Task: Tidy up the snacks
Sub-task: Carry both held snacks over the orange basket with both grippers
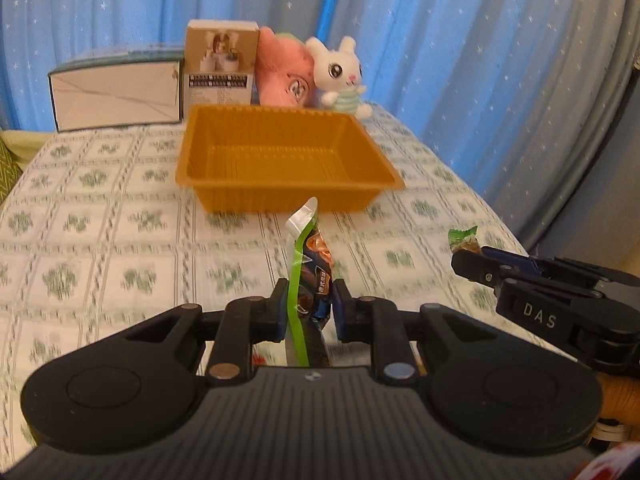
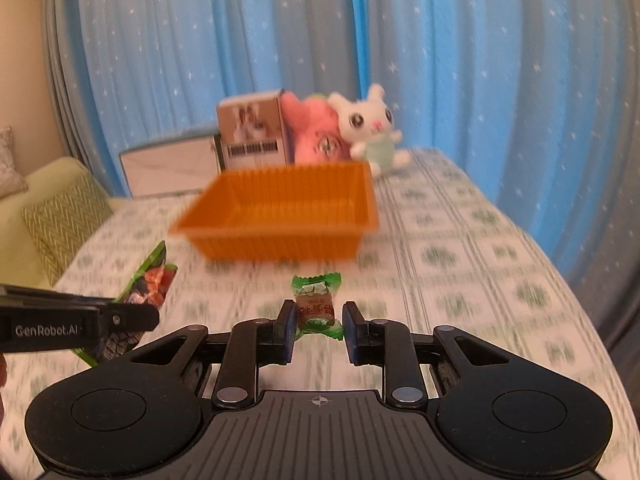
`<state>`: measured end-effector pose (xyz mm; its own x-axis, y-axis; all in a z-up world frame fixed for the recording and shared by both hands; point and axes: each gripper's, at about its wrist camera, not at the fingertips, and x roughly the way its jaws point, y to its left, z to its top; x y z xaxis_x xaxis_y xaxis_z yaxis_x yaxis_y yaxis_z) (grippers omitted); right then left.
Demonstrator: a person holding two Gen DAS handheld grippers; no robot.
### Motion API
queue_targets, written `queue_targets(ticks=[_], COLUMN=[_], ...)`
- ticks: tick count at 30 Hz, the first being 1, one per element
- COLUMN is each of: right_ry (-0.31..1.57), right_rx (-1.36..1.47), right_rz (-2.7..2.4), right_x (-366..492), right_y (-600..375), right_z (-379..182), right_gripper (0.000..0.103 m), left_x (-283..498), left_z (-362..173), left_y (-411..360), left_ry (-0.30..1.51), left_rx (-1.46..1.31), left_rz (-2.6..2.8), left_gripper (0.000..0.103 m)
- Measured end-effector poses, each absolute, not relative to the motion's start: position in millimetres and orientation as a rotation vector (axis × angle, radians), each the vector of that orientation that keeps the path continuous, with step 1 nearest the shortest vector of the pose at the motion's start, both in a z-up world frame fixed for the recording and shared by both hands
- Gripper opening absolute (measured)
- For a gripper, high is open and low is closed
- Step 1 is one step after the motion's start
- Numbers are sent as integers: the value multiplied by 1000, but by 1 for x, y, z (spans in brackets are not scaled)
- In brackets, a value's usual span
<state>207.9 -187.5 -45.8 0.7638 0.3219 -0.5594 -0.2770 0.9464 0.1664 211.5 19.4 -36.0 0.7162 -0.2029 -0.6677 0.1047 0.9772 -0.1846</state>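
You can read "DAS" on the right gripper [image 1: 460, 256] beside the orange tray [image 1: 192, 160], and "GenRobot.AI" on the left gripper [image 2: 158, 316]; the candy's print is illegible.

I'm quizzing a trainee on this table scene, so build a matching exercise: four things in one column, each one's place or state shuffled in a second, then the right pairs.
Things:
1. orange tray
2. green snack packet
3. wrapped candy
4. white plush rabbit

Places or states:
A. between the right claw's pads
B. behind the tray, beside a pink plush
C. nothing visible inside
D. pinched upright in the left claw

Pairs: 1-C, 2-D, 3-A, 4-B
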Motion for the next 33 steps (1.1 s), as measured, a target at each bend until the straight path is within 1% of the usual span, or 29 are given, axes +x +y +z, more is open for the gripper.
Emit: queue_targets(ticks=[8, 15, 23, 33], right_ry=[582, 585, 638, 671], right_rx=[87, 94, 111, 93], right_rz=[359, 366, 343, 332], right_x=[296, 357, 408, 426], right_y=[-158, -145, -135, -131], right_z=[-38, -50, -73, -92], right_gripper=[25, 25, 25, 25], left_x=[295, 354, 392, 419], left_z=[-29, -41, -57, -64], left_y=[44, 61, 75, 77], left_ry=[697, 677, 672, 658], left_rx=[-166, -218, -267, -287], left_rz=[-148, -144, -119, -99], left_gripper=[20, 20, 20, 20])
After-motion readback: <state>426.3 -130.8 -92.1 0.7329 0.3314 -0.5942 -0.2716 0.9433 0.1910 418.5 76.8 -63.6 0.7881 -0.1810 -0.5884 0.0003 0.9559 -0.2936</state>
